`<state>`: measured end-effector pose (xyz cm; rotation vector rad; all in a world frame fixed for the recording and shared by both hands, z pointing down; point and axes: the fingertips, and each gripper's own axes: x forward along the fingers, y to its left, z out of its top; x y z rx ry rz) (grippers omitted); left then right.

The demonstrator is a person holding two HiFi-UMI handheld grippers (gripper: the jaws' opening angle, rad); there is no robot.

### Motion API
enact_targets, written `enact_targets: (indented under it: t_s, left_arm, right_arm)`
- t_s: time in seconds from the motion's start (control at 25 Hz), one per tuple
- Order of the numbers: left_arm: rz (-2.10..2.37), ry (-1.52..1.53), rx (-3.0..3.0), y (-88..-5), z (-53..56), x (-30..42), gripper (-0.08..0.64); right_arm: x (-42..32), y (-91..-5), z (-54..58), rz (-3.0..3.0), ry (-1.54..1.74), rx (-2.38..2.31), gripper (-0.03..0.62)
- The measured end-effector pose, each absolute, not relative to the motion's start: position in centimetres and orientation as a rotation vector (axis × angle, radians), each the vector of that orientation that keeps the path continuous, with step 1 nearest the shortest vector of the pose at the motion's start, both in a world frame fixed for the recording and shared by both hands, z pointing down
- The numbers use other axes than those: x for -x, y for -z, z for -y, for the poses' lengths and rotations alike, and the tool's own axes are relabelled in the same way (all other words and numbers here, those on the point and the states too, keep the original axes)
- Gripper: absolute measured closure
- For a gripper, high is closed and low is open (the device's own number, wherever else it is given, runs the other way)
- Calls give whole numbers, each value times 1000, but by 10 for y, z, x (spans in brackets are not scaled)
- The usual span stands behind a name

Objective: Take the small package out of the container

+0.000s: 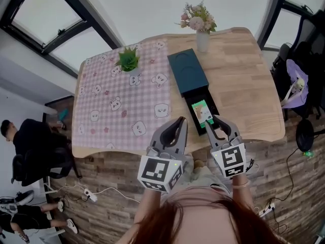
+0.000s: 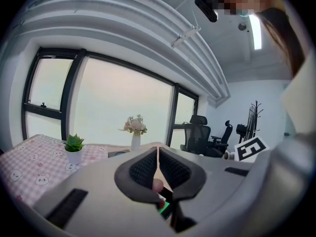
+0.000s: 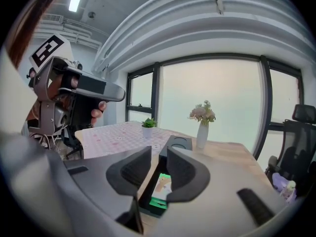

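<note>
Wood shows on the right half of the desk (image 1: 244, 80), and a pink checked cloth (image 1: 117, 100) covers the left half. Near the middle we see the dark container (image 1: 189, 71), lying from 12 o'clock toward 6 o'clock, with its black tray (image 1: 193, 117) slid out at the 6 o'clock end. The small package (image 1: 202, 111), green and white, lies flat inside that tray. A potted plant (image 1: 129, 61) stands on the cloth at 10 o'clock from the container, and a vase (image 1: 201, 39) of flowers at 1 o'clock. At the desk's near edge we find the left claw (image 1: 179, 122) at 8 o'clock from the package, its jaws together with nothing gripped. The right claw (image 1: 217, 120) sits at 5 o'clock from the package, jaws apart. Through their gap we see the package beyond, with neither pad on it.
</note>
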<state>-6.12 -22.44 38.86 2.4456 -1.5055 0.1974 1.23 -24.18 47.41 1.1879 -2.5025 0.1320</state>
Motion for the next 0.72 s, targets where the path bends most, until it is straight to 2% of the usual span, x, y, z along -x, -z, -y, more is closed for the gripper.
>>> enact_targets:
  t_s: [0.72]
  left_arm:
    - [1407, -209, -2427, -416, 273, 72, 541]
  right_arm:
    - [0, -542, 278, 2352, -260, -1099, 420]
